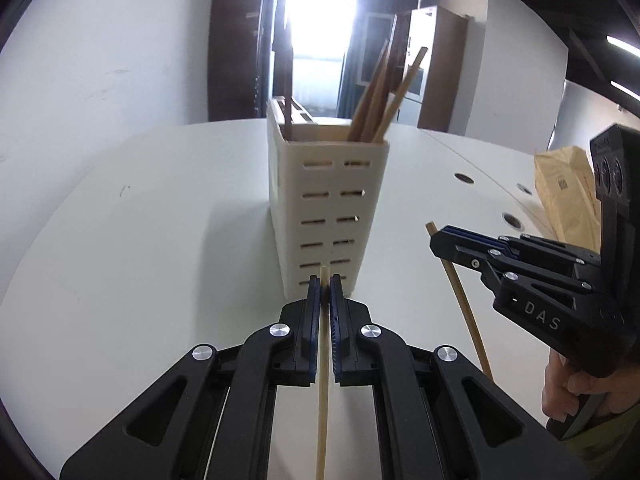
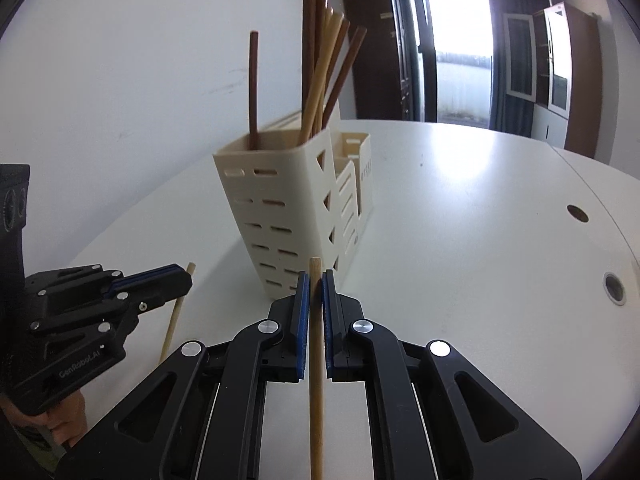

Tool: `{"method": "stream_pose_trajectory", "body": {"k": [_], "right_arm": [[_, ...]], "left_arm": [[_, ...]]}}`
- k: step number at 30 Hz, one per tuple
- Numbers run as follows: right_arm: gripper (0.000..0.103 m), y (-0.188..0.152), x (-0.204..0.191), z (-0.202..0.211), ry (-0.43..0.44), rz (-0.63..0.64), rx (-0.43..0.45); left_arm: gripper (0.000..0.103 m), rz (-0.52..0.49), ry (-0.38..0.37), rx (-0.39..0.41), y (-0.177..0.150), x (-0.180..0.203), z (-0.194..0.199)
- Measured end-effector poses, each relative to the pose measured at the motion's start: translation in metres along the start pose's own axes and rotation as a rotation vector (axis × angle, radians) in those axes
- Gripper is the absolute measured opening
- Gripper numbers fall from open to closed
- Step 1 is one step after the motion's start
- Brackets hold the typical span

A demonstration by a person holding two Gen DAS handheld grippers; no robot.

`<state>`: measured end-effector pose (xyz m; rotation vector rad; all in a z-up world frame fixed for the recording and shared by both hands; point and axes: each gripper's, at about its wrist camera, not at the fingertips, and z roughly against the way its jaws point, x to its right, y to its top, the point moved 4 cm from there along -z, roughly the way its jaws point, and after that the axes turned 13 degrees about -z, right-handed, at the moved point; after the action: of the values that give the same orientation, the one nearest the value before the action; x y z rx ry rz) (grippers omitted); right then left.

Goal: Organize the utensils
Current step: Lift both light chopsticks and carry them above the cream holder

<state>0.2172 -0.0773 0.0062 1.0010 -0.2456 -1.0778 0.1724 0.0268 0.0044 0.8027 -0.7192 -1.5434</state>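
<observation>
A cream slotted utensil holder [image 1: 328, 204] stands on the white table [image 1: 160, 240] with several brown and light wooden chopsticks [image 1: 380, 96] upright in it. My left gripper [image 1: 325, 284] is shut on a light wooden chopstick [image 1: 322, 392], just in front of the holder's base. My right gripper [image 1: 436, 242] shows at the right, shut on another light chopstick [image 1: 464, 304]. In the right wrist view my right gripper [image 2: 315, 280] grips its chopstick [image 2: 316, 380] near the holder [image 2: 280, 208]. The left gripper [image 2: 188, 280] with its chopstick [image 2: 174, 320] is at the left.
A brown paper bag [image 1: 568, 196] stands at the right of the table. Round cable holes [image 2: 614, 286] sit along the table's right side. A white wall [image 2: 120, 80] is behind the holder, and cabinets and a bright window are farther back.
</observation>
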Motion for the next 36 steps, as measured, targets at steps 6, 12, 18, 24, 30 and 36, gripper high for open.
{"method": "stream_pose_trajectory", "body": {"k": [6, 12, 18, 24, 30, 36], "right_arm": [[0.007, 0.015, -0.005, 0.015, 0.015, 0.008, 0.077], [0.007, 0.037, -0.010, 0.036, 0.034, 0.004, 0.167], [0.007, 0.061, -0.025, 0.050, 0.060, 0.032, 0.246], [0.007, 0.078, -0.034, 0.055, 0.073, 0.036, 0.309], [0.007, 0.092, -0.035, 0.062, 0.070, 0.046, 0.409], [0.007, 0.114, -0.044, 0.068, 0.128, 0.047, 0.501]], "left_arm": [[0.004, 0.030, 0.016, 0.090, 0.023, -0.007, 0.017], [0.004, 0.009, 0.036, 0.156, 0.053, -0.006, 0.029], [0.004, -0.035, 0.054, 0.239, 0.087, -0.002, 0.048], [0.004, -0.059, 0.075, 0.347, 0.119, -0.006, 0.071], [0.004, -0.036, 0.082, 0.396, 0.133, -0.015, 0.073], [0.004, -0.027, 0.098, 0.432, 0.144, -0.021, 0.073]]}}
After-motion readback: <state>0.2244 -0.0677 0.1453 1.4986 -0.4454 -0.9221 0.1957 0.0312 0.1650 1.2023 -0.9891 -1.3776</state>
